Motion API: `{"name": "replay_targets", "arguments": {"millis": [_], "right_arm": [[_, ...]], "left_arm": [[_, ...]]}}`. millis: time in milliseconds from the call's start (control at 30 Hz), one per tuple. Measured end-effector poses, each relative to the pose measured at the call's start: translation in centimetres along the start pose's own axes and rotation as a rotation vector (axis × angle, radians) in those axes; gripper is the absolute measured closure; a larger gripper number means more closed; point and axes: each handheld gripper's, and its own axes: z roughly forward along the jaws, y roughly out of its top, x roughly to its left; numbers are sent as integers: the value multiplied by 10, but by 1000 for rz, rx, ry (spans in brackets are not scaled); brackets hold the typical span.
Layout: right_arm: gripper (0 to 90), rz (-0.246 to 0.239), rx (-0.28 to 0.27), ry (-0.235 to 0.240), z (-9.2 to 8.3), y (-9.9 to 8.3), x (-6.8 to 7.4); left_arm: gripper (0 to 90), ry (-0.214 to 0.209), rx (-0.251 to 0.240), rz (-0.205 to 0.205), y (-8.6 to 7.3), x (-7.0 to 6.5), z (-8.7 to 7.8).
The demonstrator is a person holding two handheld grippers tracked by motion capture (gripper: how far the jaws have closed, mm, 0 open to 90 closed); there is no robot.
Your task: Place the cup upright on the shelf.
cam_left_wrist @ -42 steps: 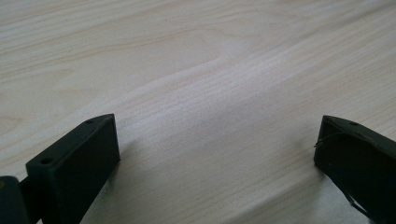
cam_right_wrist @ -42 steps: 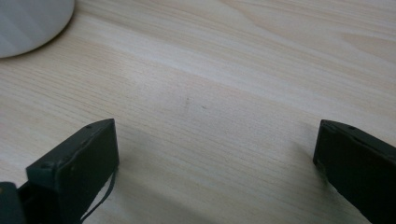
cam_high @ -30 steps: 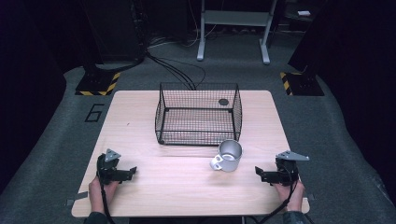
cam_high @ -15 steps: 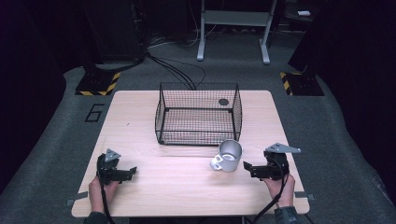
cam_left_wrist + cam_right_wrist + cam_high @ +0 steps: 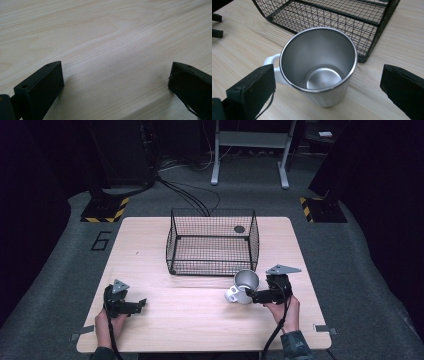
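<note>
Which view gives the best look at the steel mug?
The right gripper view: the mug sits close between the open tongs, showing its empty inside, rim and white handle. The high view shows it small, upright beside the wire basket.

The high view looks forward and down over the whole bench (image 5: 200, 320), while the right gripper view sits close above the mug (image 5: 319, 67) and basket (image 5: 342, 17), shared with it.

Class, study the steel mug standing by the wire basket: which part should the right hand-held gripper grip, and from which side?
Probably the mug body just under the rim, approached from the right hand-held gripper side. It stands upright, its handle points away leftward, and the open jaws already flank it.
</note>
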Motion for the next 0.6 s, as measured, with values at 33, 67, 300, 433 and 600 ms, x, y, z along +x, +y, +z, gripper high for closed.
{"name": "replay_targets", "arguments": {"millis": [33, 67, 300, 433, 600], "right_arm": [[0, -4, 5, 4, 1, 1, 0], [0, -7, 8, 8, 4, 3, 1], [0, -12, 17, 4, 12, 8, 6], [0, -16, 22, 6, 17, 10, 7], [0, -17, 40, -4, 23, 13, 11]], "left_arm": [[0, -4, 10, 3, 0, 0, -1], [0, 0, 2, 0, 0, 0, 0], [0, -4, 9, 3, 0, 0, -1], [0, -3, 7, 2, 0, 0, -1], [0, 3, 2, 0, 0, 0, 0]]}}
